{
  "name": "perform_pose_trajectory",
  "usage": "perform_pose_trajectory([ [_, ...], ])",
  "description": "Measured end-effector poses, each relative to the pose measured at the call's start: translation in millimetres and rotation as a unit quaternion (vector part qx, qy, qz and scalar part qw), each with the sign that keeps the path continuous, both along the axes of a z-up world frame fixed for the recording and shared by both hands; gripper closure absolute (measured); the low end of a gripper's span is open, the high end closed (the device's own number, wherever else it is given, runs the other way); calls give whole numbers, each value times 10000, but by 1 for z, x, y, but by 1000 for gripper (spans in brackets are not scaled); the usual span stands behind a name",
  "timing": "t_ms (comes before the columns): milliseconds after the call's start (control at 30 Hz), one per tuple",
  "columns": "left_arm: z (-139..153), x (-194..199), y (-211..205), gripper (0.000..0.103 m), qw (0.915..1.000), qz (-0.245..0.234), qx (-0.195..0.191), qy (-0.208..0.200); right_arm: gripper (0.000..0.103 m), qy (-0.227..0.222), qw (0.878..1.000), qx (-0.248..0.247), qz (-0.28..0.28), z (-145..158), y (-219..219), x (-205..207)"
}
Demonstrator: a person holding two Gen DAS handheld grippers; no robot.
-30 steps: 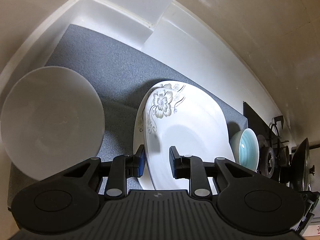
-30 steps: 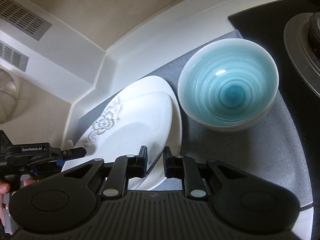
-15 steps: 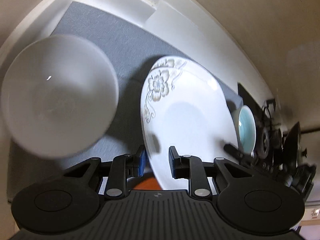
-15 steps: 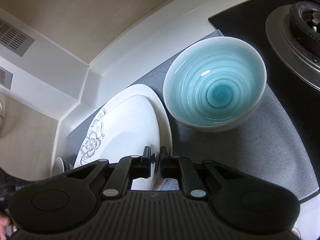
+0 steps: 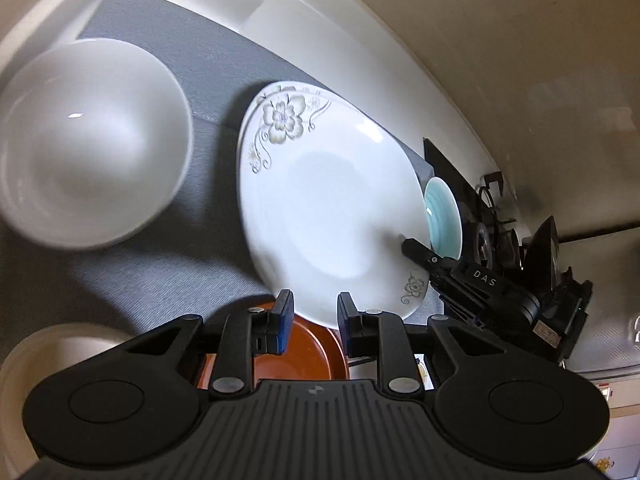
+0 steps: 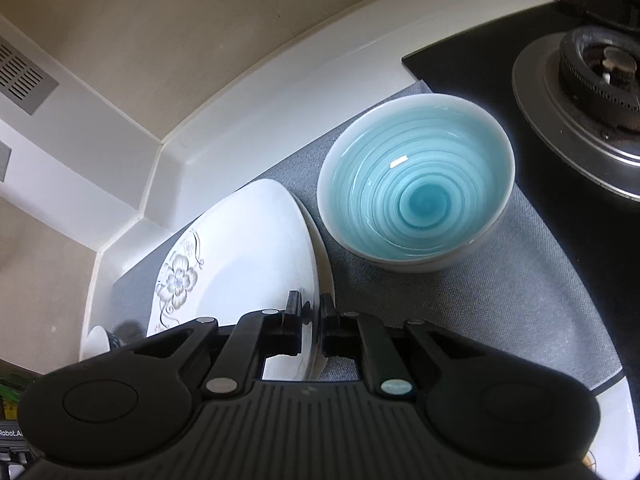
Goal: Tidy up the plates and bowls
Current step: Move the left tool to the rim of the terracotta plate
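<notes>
Plate (image 5: 332,200) with the flower print sits tilted above the grey mat (image 5: 132,280), near edge raised, between the white bowl (image 5: 84,140) and the blue bowl (image 6: 416,188). My right gripper (image 6: 311,320) has its fingers pinched on the plate's rim — I see the edge running between them in the right wrist view. My left gripper (image 5: 313,320) has its fingers narrowly spread either side of the near rim; I can't tell whether the pads actually press on it.

My worry is the hold: one thin pinch on a glazed rim carries a wide plate, so it could pivot or slip out if I swing it fast. If the left side isn't gripping, the plate would drop onto the brown dish (image 5: 292,356) below or the mat. The blue bowl is just beside the plate's far edge, so a sideways move could knock it toward the stove (image 6: 592,92). The white bowl is close on the other side too — a clumsy tilt could clip it.
</notes>
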State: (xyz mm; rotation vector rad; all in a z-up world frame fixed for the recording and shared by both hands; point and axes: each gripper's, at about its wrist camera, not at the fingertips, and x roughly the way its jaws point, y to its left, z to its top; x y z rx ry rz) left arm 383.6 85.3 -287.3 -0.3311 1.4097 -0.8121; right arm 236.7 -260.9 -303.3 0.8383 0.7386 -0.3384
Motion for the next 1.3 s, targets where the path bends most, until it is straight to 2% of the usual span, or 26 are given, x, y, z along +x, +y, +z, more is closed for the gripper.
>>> perform_pose_trajectory([
  [167, -11, 2, -13, 82, 9999, -102, 14, 45, 92, 169, 9997, -187, 12, 5, 2, 9],
  [267, -15, 3, -15, 82, 9999, -98, -4, 27, 91, 234, 9997, -121, -8, 7, -2, 12],
  [333, -18, 3, -12, 82, 9999, -63, -40, 77, 88, 255, 9996, -23, -75, 9, -3, 9],
  [400, -21, 2, -13, 84, 10000, -31, -54, 78, 77, 297, 9995, -81, -99, 12, -2, 5],
  [533, -23, 0, -12, 85, 9999, 5, -125, 114, 78, 199, 9997, 119, -39, 14, -5, -2],
  [700, -18, -6, -5, 85, 9998, -13, -134, 113, 78, 257, 9995, -89, 165, 22, 7, -4],
  [733, -14, -10, -3, 85, 10000, -52, -44, 15, 75, 285, 9993, -103, 221, 24, 11, -7],
  [800, -4, -21, 2, 85, 9992, -153, 232, -287, 56, 372, 9976, -227, 545, 27, 27, -15],
  [833, 1, -27, 5, 85, 9984, -190, 351, -393, 51, 393, 9957, -338, 769, 29, 36, -20],
  [967, 21, -53, 15, 83, 9933, -365, 730, -823, 18, 393, 9855, -784, 1450, 30, 75, -44],
  [1033, 28, -63, 18, 72, 9896, -420, 928, -1020, 16, 388, 9822, -903, 1602, 28, 90, -54],
  [1100, 35, -71, 19, 67, 9864, -481, 1016, -1197, 16, 367, 9811, -792, 1725, 25, 98, -62],
  [1300, 41, -80, 20, 65, 9805, -641, 1246, -1374, 15, 628, 9847, -632, 1498, 17, 104, -72],
])
